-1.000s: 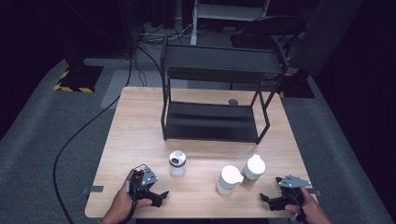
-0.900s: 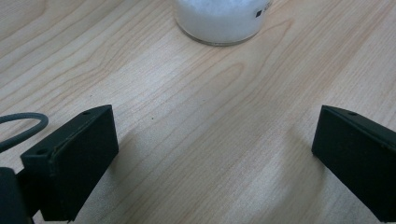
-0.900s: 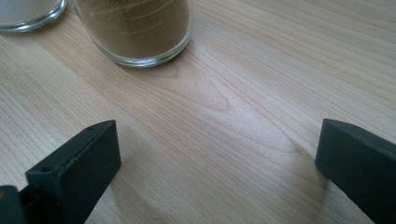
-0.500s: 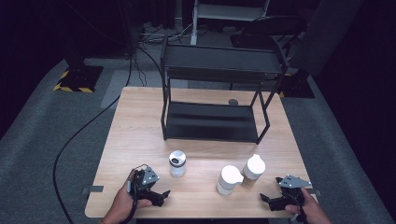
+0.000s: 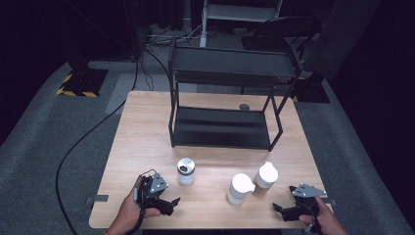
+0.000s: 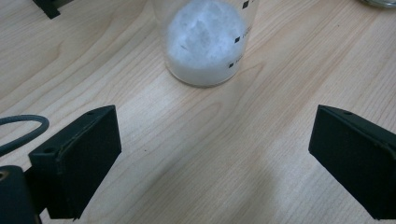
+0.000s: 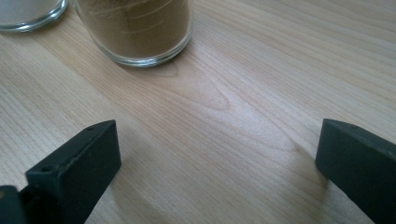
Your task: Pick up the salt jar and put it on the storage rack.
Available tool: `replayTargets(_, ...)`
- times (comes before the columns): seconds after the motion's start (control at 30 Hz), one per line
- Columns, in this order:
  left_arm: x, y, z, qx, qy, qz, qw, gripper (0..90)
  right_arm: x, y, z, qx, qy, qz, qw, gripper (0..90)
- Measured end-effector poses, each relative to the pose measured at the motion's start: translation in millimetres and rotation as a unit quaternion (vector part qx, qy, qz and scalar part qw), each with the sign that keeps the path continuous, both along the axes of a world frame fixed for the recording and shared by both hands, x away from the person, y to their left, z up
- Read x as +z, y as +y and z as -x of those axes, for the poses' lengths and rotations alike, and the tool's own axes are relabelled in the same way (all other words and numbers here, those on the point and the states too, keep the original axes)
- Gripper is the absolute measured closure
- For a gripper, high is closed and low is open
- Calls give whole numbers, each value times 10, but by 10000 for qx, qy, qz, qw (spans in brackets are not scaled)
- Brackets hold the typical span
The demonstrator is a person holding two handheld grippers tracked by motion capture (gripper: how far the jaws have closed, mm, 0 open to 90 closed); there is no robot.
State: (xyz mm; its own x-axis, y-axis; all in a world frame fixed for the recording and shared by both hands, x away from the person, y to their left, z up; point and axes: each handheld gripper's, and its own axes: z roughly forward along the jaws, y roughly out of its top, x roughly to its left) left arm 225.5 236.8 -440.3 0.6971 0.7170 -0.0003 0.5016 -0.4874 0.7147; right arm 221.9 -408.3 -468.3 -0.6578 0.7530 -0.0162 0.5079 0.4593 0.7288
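**Both hands wait at the near edge, jars untouched**

Nothing has visibly shifted since the earlier frames: the three jars stand where they stood, and both hands sit at the near edge of the desk [image 5: 147,127]. Jaws of the left hand-held gripper [image 5: 170,203] have just been closing a trifle from their widest, yet they remain spread well apart with only bare wood between them.

From the high view, the left hand-held gripper lies near the front left of the desk, pointing toward the right. Just beyond it stands a small clear jar with a silver lid [image 5: 186,171]. In the left gripper view this jar [image 6: 205,42] holds white powder and sits ahead of the jaws, apart from them.

Over at the front right, the right hand-held gripper [image 5: 281,209] is likewise released, its jaws wide with nothing gripped. Ahead of it stand two white-lidded jars just beside each other: a white jar [image 5: 240,188] and a jar of brown powder [image 5: 265,177]. In the right gripper view the brown jar [image 7: 135,28] is nearer the jaws, clear of them, with the other jar's base [image 7: 28,14] at its left.

Farther back on the desk stands a black two-tier shelf rack [image 5: 225,98], with a small round lid [image 5: 244,106] lying behind it.
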Motion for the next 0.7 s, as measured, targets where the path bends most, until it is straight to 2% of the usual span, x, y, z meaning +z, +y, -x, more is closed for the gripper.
replayTargets(0.7,121,-130,-98,-92,-16,-140,9999,22,-1,0,2,-6,-1,-3,10000,0)
